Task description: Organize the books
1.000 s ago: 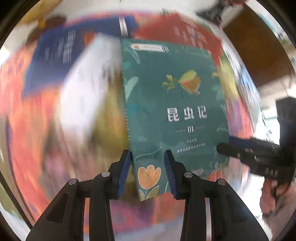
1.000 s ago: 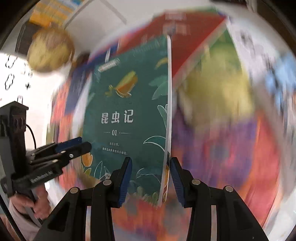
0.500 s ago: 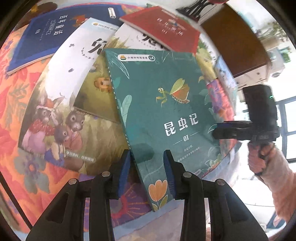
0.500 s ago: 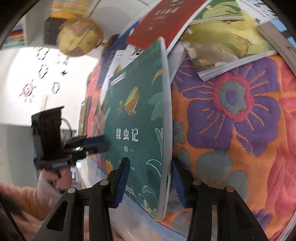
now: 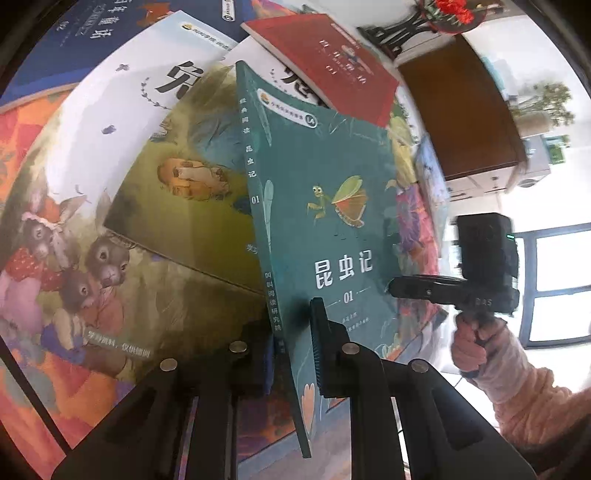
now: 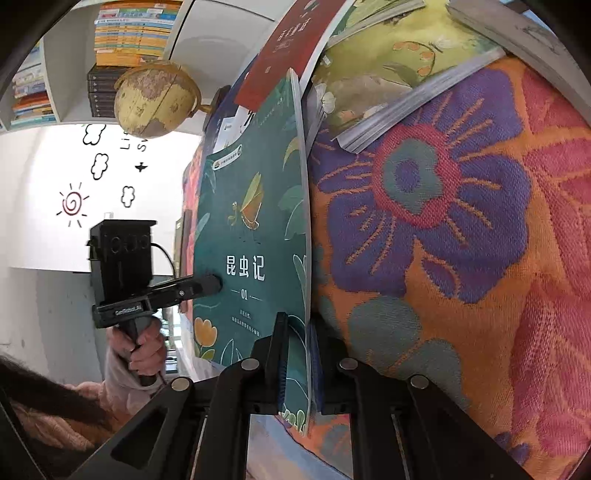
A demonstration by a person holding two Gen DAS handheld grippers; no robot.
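A green book (image 5: 332, 229) with a mantis on its cover is held at both near corners. My left gripper (image 5: 291, 354) is shut on its spine side. My right gripper (image 6: 297, 365) is shut on its open page edge (image 6: 304, 229). The book (image 6: 251, 236) is tilted up off the table. Other books lie beneath and behind it: a rabbit picture book (image 5: 85, 229), a red book (image 5: 332, 62) and a dark blue book (image 5: 92, 33). The right gripper shows in the left wrist view (image 5: 424, 290); the left gripper shows in the right wrist view (image 6: 192, 286).
An orange floral tablecloth (image 6: 461, 240) covers the table. A yellow-green book (image 6: 388, 62) lies at the far side. A globe (image 6: 155, 99) and a shelf of books (image 6: 129, 29) stand behind. A brown cabinet (image 5: 461, 110) is at the back.
Both grippers have closed on the green book's near corners. The book has tilted up from lying flat, and both cameras have moved in closer to it.
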